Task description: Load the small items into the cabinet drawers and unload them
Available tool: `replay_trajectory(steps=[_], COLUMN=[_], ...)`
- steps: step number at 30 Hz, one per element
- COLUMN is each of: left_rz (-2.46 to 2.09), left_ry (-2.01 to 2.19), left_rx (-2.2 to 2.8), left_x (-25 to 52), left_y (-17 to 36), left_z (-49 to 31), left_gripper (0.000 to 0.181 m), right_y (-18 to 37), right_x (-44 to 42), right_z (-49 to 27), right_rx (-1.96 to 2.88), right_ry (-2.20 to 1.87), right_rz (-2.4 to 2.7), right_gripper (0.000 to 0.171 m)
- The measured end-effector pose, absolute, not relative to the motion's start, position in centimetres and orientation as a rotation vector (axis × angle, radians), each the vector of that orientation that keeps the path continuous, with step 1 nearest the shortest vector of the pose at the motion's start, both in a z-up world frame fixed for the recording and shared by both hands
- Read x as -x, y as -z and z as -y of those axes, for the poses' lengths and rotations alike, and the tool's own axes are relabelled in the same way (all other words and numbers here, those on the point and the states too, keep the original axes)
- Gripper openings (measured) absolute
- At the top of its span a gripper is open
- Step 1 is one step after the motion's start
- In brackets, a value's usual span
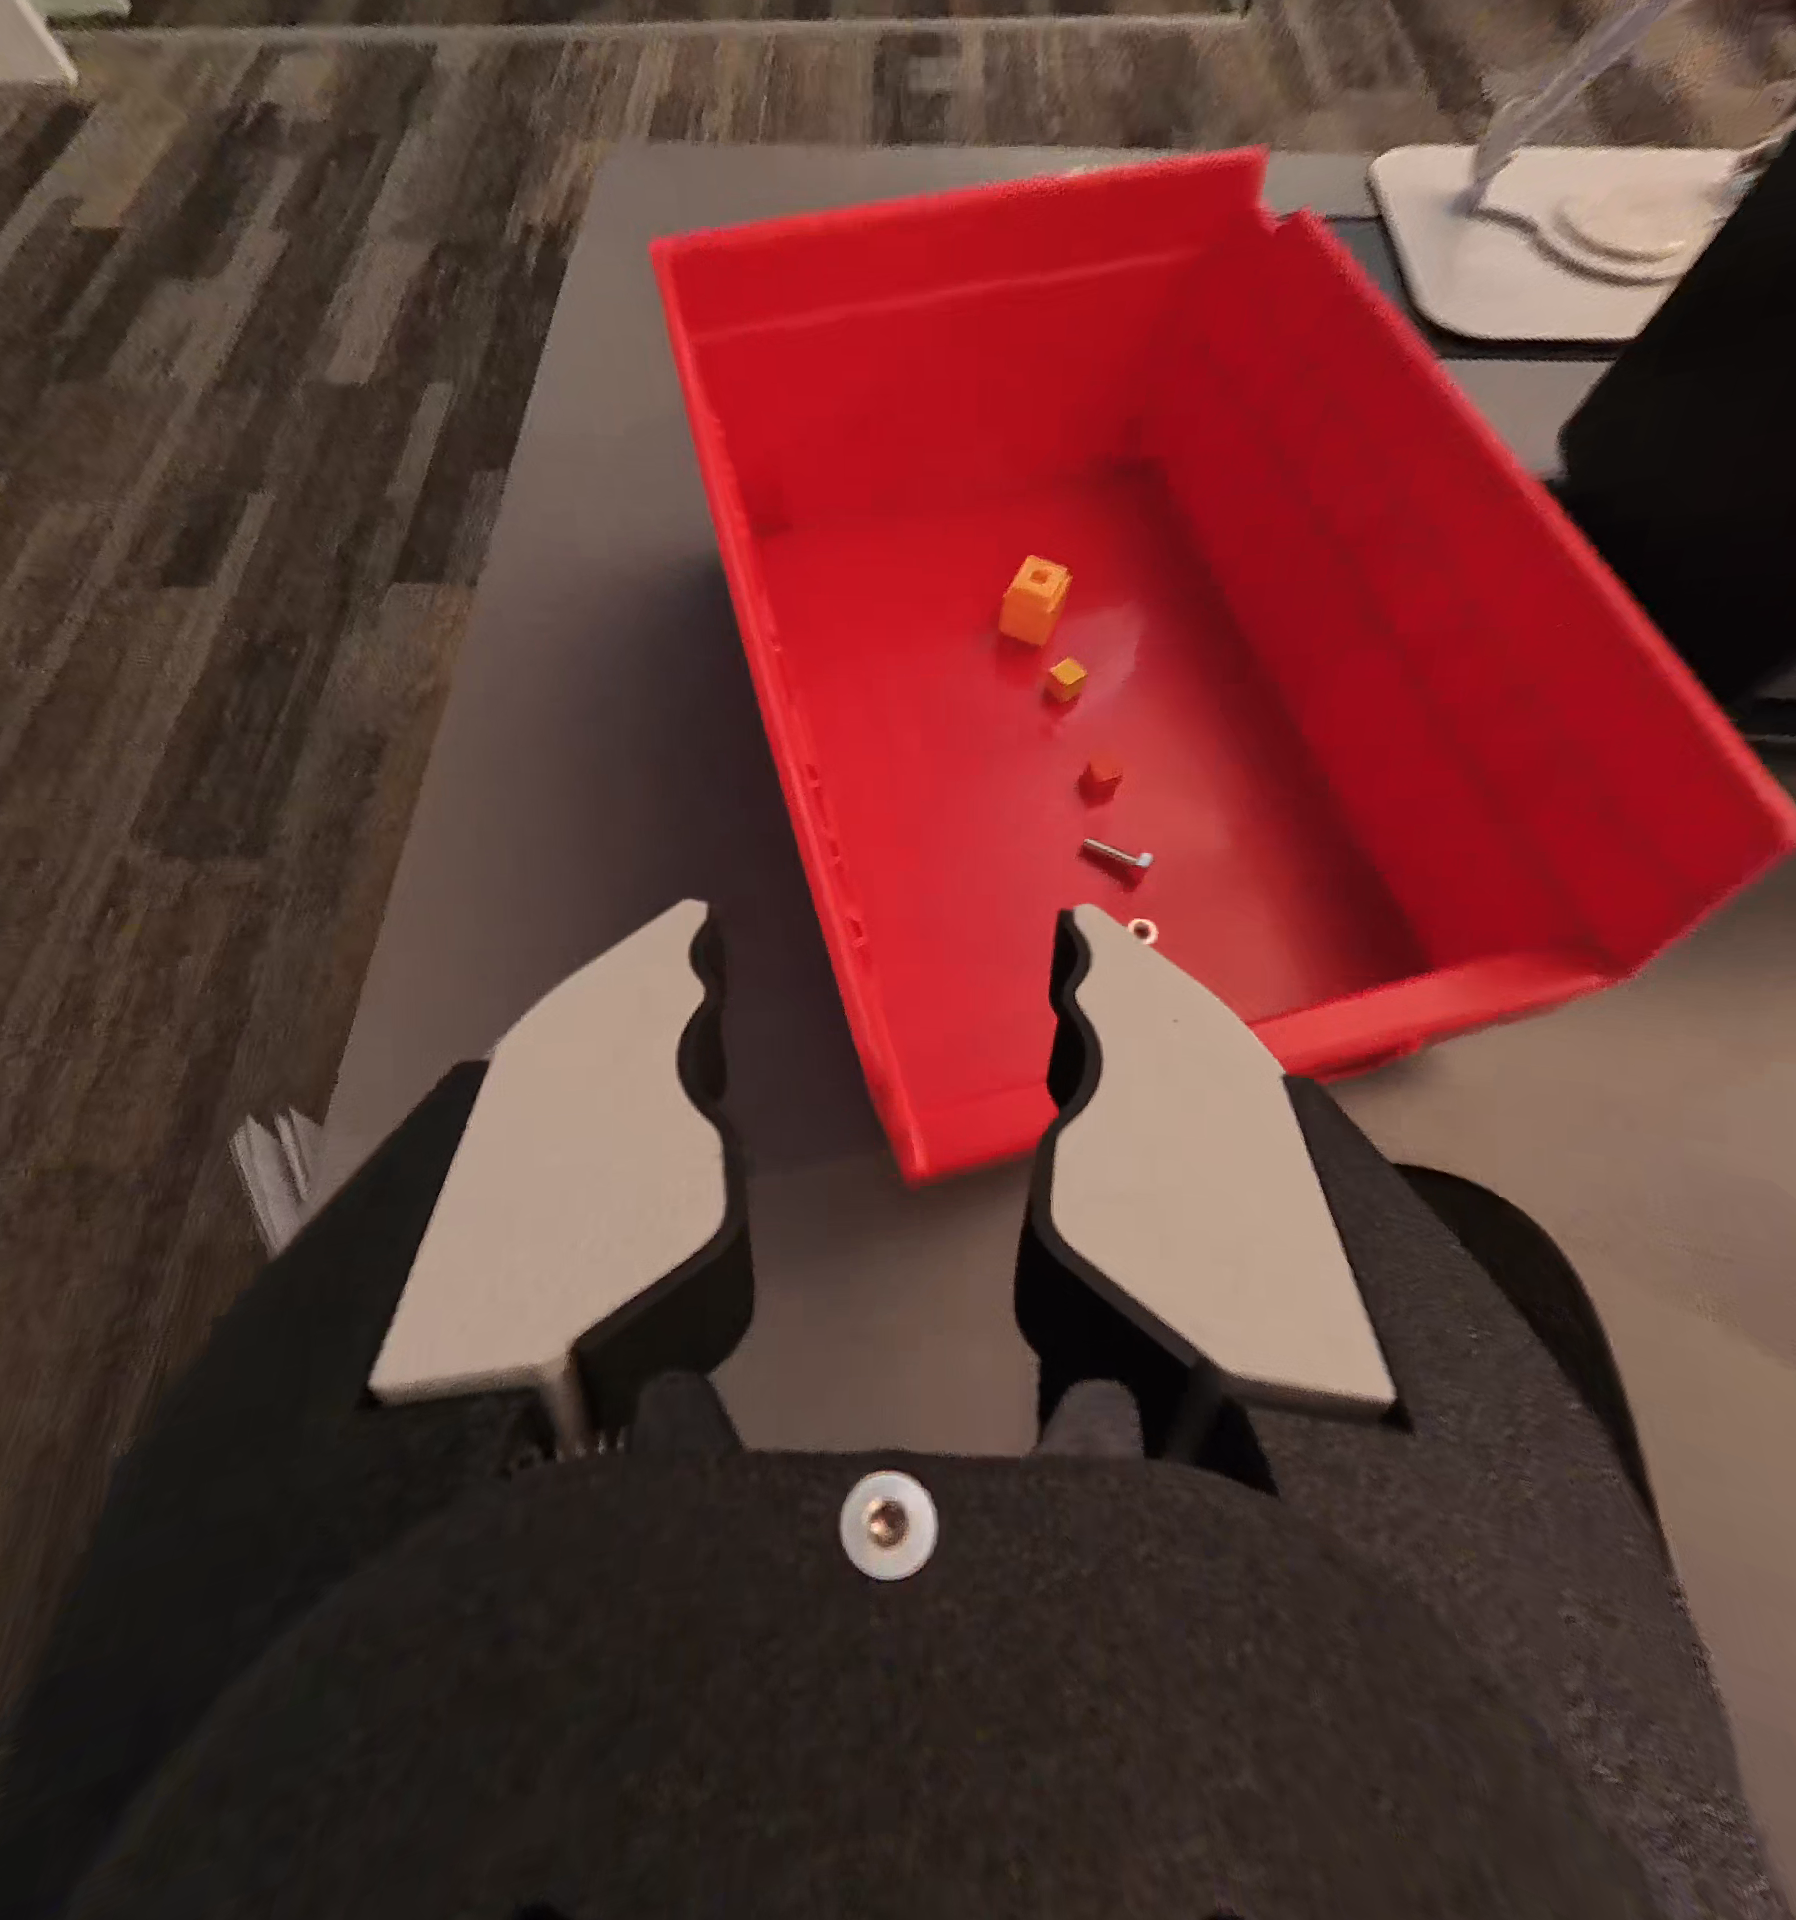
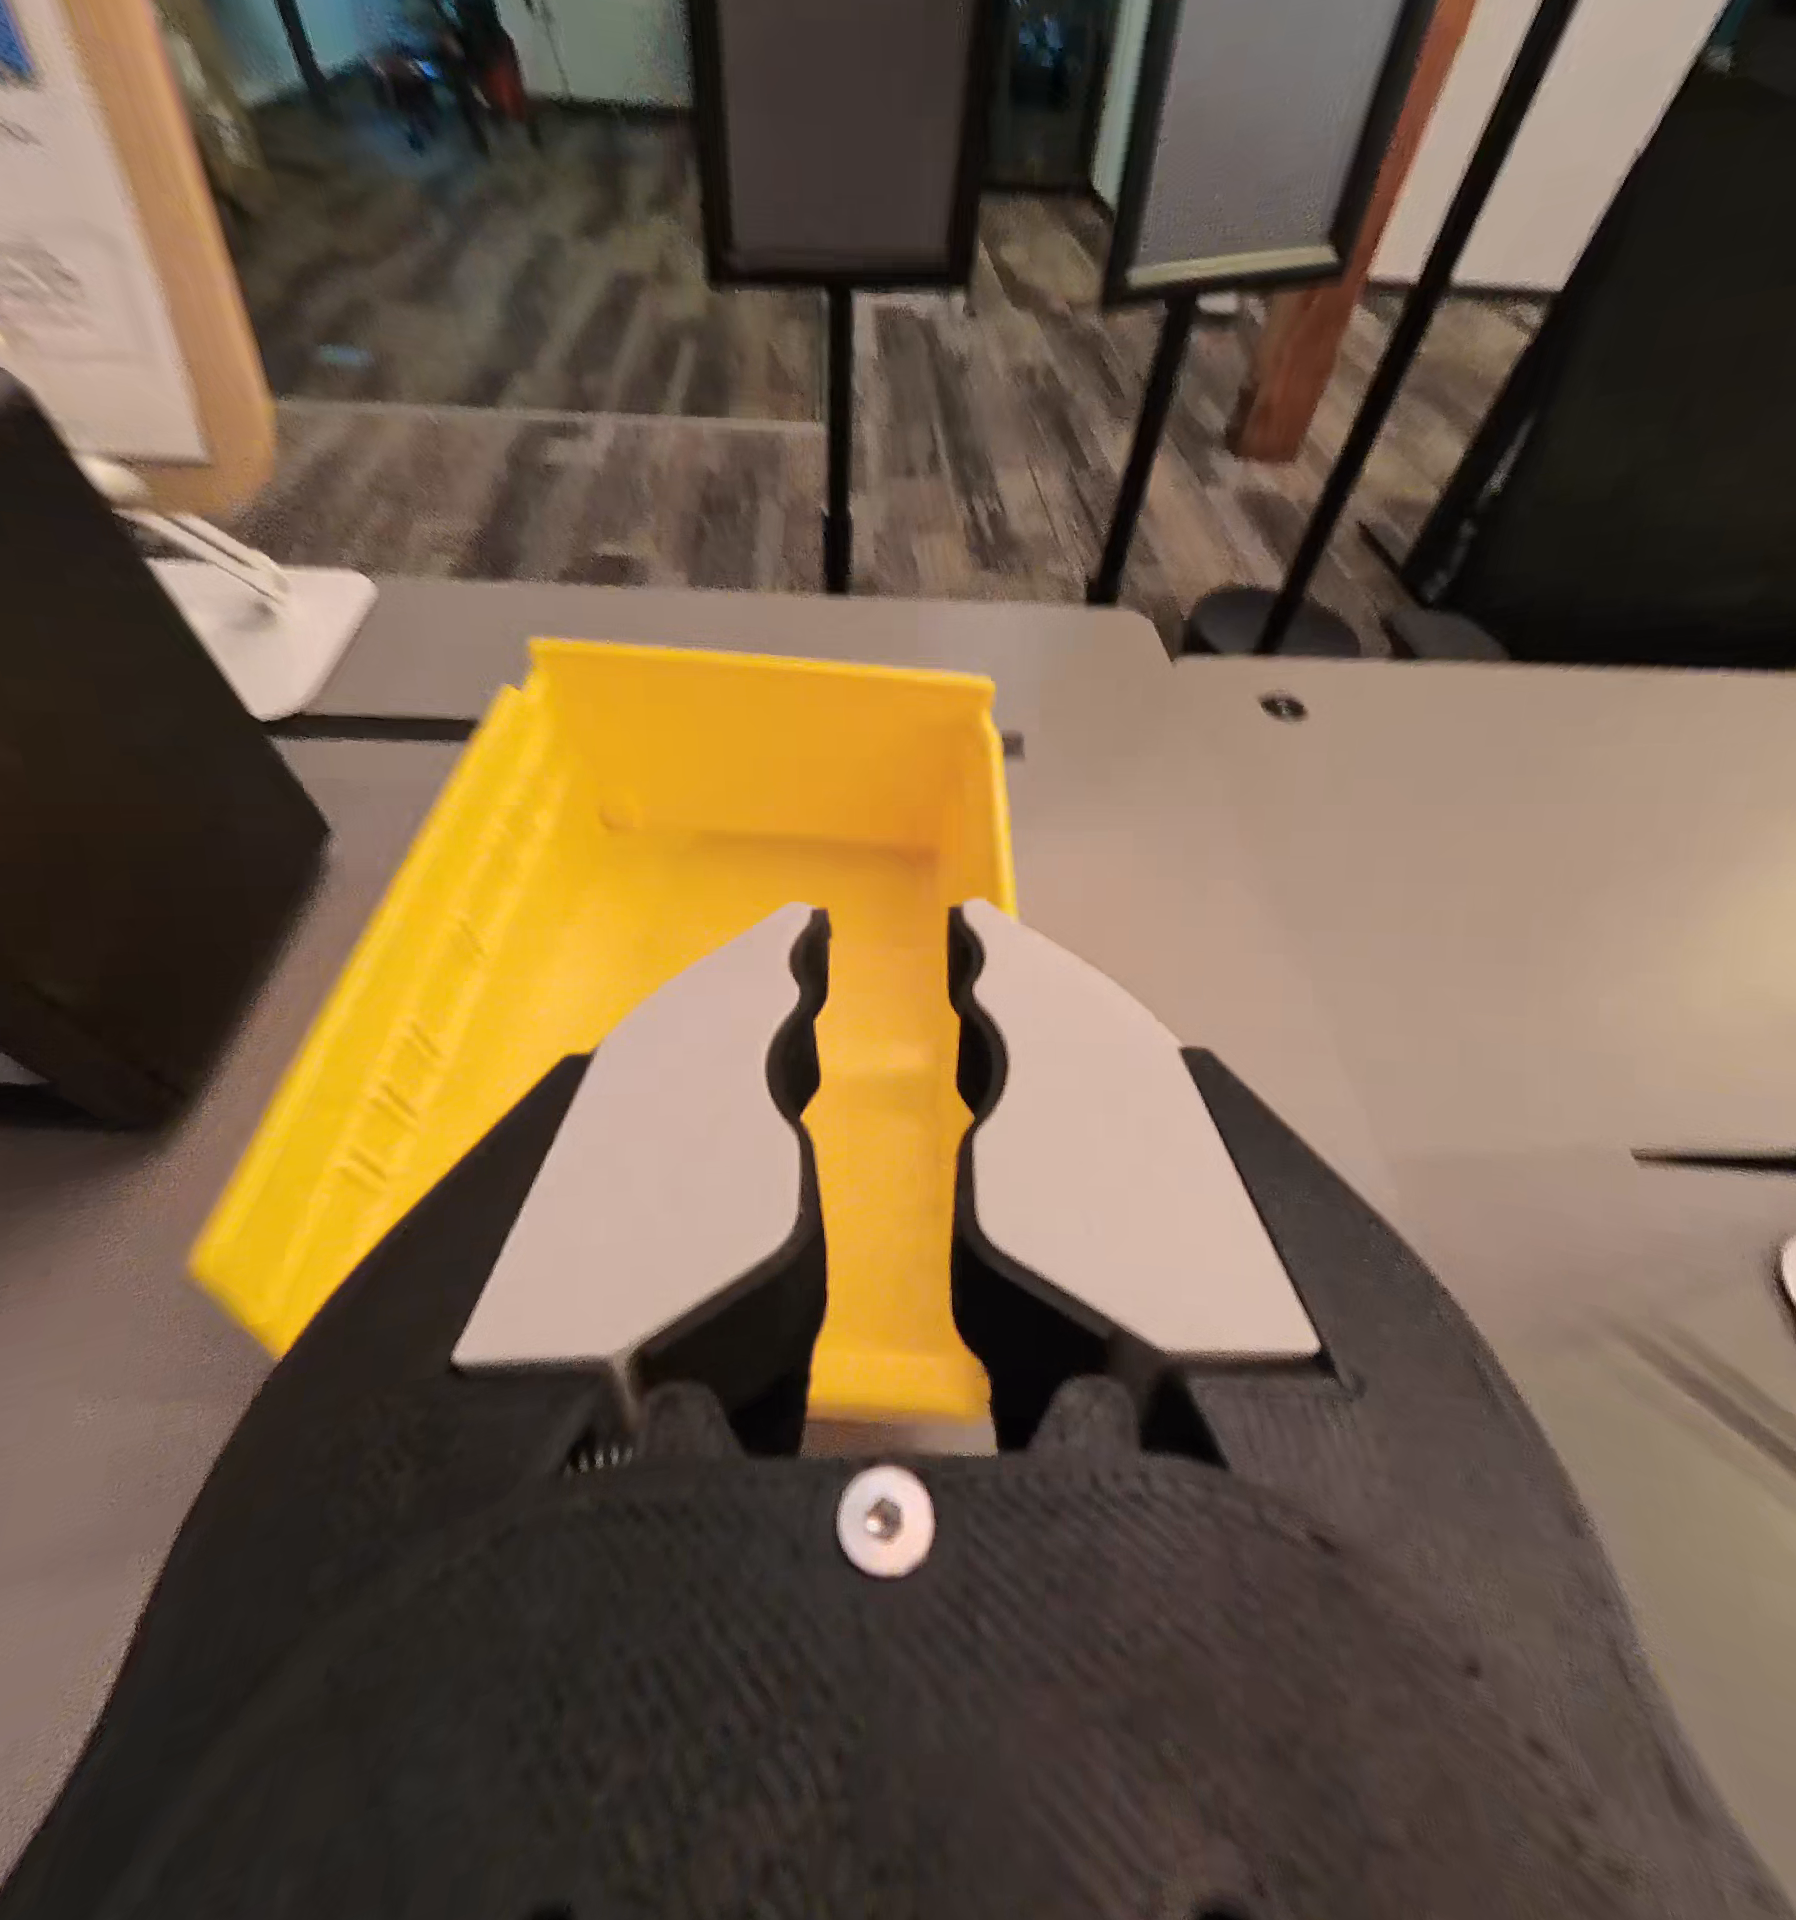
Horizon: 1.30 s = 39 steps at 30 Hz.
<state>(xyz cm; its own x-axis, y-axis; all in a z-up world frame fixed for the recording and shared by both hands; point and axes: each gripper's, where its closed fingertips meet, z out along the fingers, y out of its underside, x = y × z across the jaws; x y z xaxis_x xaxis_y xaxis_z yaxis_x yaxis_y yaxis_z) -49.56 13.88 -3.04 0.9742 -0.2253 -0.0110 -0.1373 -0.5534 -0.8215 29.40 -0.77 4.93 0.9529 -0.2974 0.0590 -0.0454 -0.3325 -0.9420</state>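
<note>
Left tool [image 1: 883, 920] gapes wide and empty over the red drawer [image 1: 1496, 665] near the surface's left edge; right tool [image 2: 889, 920], narrowly parted, empty, above the yellow drawer [image 2: 665, 769].

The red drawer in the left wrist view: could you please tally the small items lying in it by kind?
In the red drawer:
Orange cubes: 2, a larger one with a hole and a small one
Red cube: 1
Metal bolt: 1
Small ring or washer: 1, beside the fingertip of the left gripper
Total: 5
</note>
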Motion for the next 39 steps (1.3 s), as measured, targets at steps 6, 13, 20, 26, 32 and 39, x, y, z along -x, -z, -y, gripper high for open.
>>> replay_trajectory(steps=[6, 13, 20, 26, 32, 39], left_rz=[-0.193, -0.168, -0.077, -0.080, -0.205, -0.263], left_ry=[0.092, 0.048, 0.124, 0.065, 0.098, 0.122], left_rx=[2.310, 2.312, 2.308, 2.293, 2.300, 2.297], left_x=[50.1, 50.5, 50.6, 50.6, 50.4, 51.1], left_y=[7.7, 9.2, 9.2, 9.1, 9.1, 8.6], left_z=[-15.4, -17.7, -20.1, -21.7, -24.2, -25.3], left_gripper=[0.054, 0.007, 0.005, 0.005, 0.005, 0.014], right_y=[-9.9, -14.8, -22.2, -21.8, -18.3, -16.8], right_x=[-22.3, -16.1, -13.3, -12.4, -12.2, -12.6], right_z=[-2.3, -5.1, -4.3, -6.9, -9.3, -10.1], right_rx=[1.817, 1.692, 1.205, 1.256, 1.387, 1.448], right_ry=[0.191, 0.127, 0.282, 0.206, 0.198, 0.212], right_rz=[-0.058, 0.120, 0.208, 0.244, 0.325, 0.336], right_gripper=[0.022, 0.022, 0.010, 0.011, 0.013, 0.016])
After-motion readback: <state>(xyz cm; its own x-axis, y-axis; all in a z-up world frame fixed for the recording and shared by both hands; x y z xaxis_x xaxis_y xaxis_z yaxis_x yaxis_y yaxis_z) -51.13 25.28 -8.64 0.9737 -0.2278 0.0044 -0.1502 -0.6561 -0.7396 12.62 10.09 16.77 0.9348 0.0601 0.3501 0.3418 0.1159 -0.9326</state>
